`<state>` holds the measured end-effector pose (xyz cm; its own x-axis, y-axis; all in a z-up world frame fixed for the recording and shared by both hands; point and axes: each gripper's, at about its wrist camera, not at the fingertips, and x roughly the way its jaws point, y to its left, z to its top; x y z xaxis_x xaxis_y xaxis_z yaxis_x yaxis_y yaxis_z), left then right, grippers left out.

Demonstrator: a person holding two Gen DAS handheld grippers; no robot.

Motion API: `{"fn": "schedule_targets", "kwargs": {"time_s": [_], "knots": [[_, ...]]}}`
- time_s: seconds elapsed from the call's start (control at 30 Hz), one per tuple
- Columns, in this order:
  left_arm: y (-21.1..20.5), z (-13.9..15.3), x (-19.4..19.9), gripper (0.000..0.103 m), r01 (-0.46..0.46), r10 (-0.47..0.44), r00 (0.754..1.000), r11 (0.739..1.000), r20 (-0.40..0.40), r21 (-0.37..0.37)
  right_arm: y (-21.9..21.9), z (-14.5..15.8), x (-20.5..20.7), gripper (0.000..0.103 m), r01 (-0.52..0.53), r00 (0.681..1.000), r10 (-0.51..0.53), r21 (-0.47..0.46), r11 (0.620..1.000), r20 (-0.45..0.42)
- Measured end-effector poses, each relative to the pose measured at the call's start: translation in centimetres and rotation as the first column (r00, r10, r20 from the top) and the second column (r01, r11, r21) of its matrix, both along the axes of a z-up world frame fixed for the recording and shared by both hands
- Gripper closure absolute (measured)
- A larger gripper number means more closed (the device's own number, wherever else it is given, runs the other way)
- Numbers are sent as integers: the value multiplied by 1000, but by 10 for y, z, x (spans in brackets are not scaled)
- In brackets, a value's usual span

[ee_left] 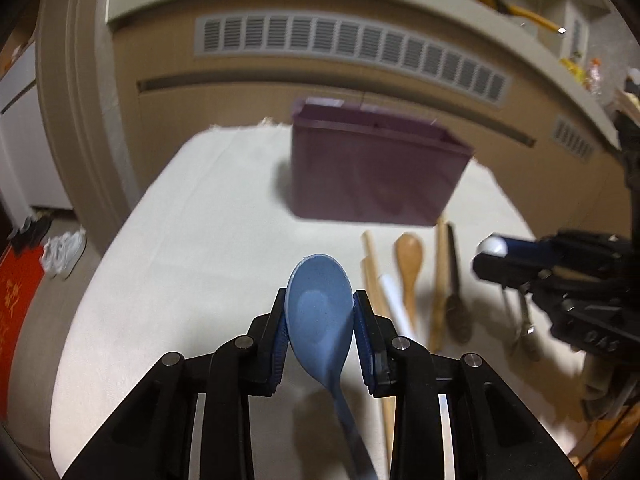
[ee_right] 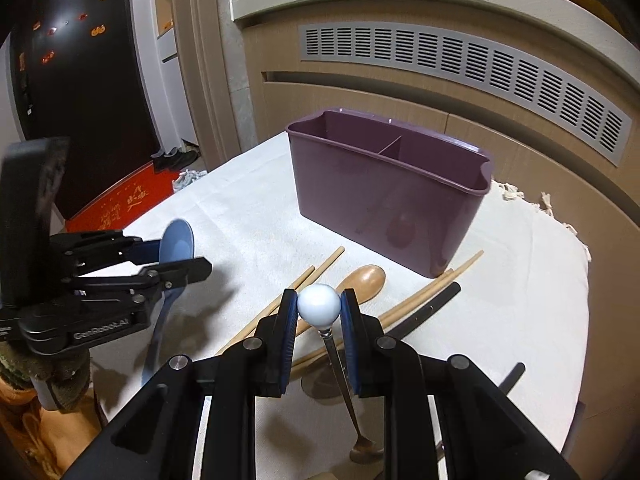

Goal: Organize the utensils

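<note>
My left gripper is shut on the bowl of a blue spoon, held above the white cloth with its handle hanging down. It also shows at the left of the right wrist view. My right gripper is shut on the white ball end of a thin metal spoon whose bowl hangs down near the cloth. A purple two-compartment utensil holder stands upright at the back of the table, ahead of both grippers.
On the cloth in front of the holder lie a wooden spoon, wooden chopsticks and a black chopstick. A cabinet with a grey vent stands behind the table. Shoes and a red mat lie on the floor at left.
</note>
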<state>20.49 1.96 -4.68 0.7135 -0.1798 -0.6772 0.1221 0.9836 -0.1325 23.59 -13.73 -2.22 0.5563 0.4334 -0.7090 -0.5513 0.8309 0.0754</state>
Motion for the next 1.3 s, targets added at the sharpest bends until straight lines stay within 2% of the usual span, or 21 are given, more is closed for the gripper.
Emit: {"fn": "schedule_targets", "kwargs": {"time_s": [0.2, 0.33, 0.4, 0.47, 0.5, 0.63, 0.73, 0.8, 0.83, 0.9, 0.97, 1.07, 1.13, 1.17, 1.3], "knots": [[-8, 27, -8, 73, 18, -17, 997, 1000, 81, -10, -11, 16, -11, 83, 35, 999, -36, 33, 999, 11], [-14, 57, -16, 75, 48, -45, 985, 999, 166, -14, -20, 43, -23, 83, 58, 996, -62, 65, 996, 62], [-14, 74, -17, 76, 59, -53, 977, 998, 204, -24, -23, 65, -30, 83, 58, 992, -67, 88, 994, 105], [-14, 95, -17, 84, 65, -57, 965, 998, 257, -24, -25, 87, -33, 83, 62, 987, -78, 109, 992, 144], [-14, 106, -16, 84, 66, -57, 957, 998, 285, -23, -25, 99, -33, 83, 64, 982, -83, 113, 991, 169], [-17, 163, -8, 86, 78, -68, 907, 997, 415, -7, -23, 154, -28, 83, 70, 956, -103, 125, 990, 276], [-16, 196, 3, 87, 84, -73, 884, 996, 461, -3, -20, 192, -19, 83, 75, 936, -116, 133, 988, 332], [-11, 207, 13, 87, 78, -64, 887, 997, 457, -12, -22, 212, -12, 83, 106, 921, -149, 137, 985, 360], [-10, 207, 19, 87, 94, -78, 898, 995, 433, -16, -23, 214, -9, 83, 110, 921, -153, 139, 984, 358], [-3, 198, 25, 85, 129, -106, 921, 991, 375, -36, -26, 212, -6, 83, 112, 927, -155, 143, 983, 341], [-3, 173, 29, 80, 158, -146, 939, 987, 311, -15, -27, 201, -4, 83, 114, 933, -151, 130, 985, 326], [-5, 123, 37, 55, 211, -210, 959, 977, 190, 16, -25, 168, 1, 83, 107, 959, -130, 100, 989, 251], [-1, 83, 47, 46, 241, -241, 967, 971, 81, 5, -23, 143, 3, 83, 95, 974, -109, 80, 992, 200], [2, 66, 52, 42, 238, -238, 971, 971, 34, 0, -23, 132, 3, 83, 89, 979, -102, 76, 993, 176], [21, 3, 64, 41, 140, -143, 980, 990, -135, -33, -24, 98, 6, 83, 73, 993, -80, 84, 994, 86]]}}
